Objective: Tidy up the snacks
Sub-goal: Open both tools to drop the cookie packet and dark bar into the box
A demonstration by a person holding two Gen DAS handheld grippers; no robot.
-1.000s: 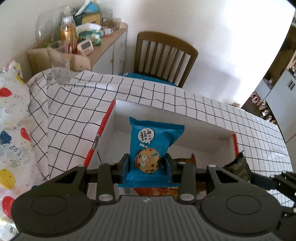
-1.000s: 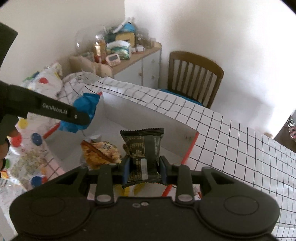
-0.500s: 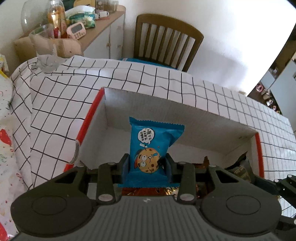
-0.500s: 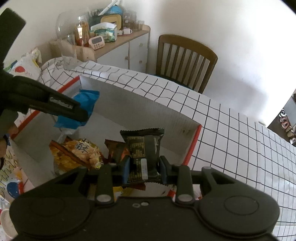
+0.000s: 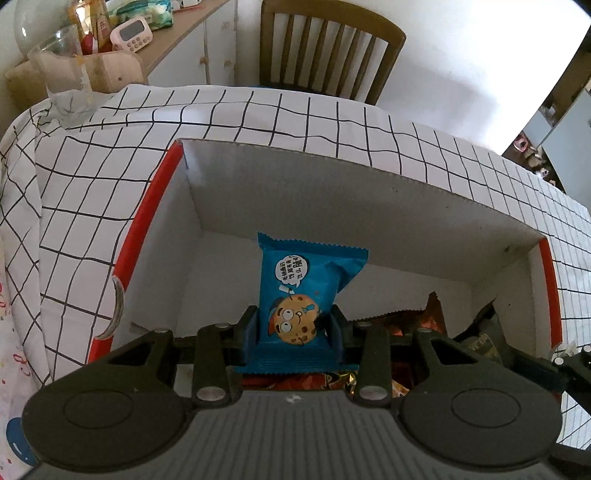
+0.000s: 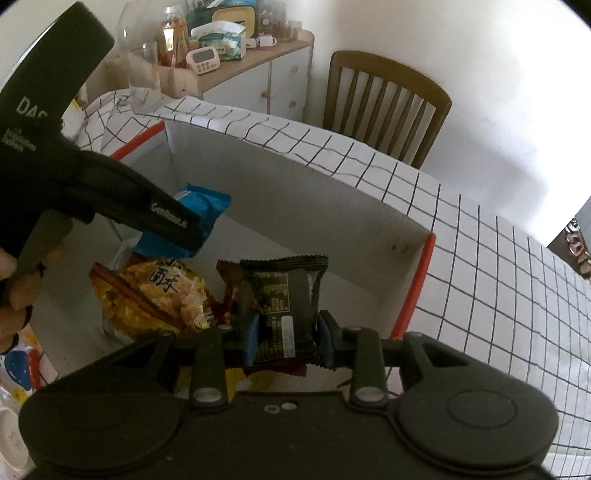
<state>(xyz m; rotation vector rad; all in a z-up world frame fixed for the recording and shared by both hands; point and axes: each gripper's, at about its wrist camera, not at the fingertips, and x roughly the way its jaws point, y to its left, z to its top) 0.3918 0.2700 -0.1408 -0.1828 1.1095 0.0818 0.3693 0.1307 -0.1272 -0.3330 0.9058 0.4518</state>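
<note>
Left wrist view: left gripper [image 5: 293,328] clamped on a blue cookie packet [image 5: 303,295], pads pressed against its lower sides, packet upright and poised over the open white box [image 5: 332,206]. Behind the packet, bare box floor and the far box wall; to the right of the fingers, orange wrappers [image 5: 406,321] lying on the box floor. At the far right edge, a dark packet [image 5: 480,332] and part of the right gripper, its fingertips not shown here. Beyond the box, a checked tablecloth [image 5: 258,114], a wooden chair [image 5: 328,44] and a sideboard [image 5: 184,40] with a pink timer [image 5: 131,33].

Right wrist view: right gripper [image 6: 288,338] closed on the dark packet [image 6: 286,299], pads against both sides, packet upright over the right part of the box [image 6: 314,192]. Shown only here: a yellow snack bag [image 6: 155,295] lying in the box to the left of the fingers, with a brown wrapper [image 6: 227,284] between it and the dark packet. Also shown only here: the left gripper [image 6: 177,225] from the side, up and to the left, with the blue packet [image 6: 199,206] jutting past its fingers above the yellow bag, and the person's hand [image 6: 22,280] on its handle at the left edge. Same chair [image 6: 384,103], timer [image 6: 203,59] and tablecloth [image 6: 498,266] beyond the box.
</note>
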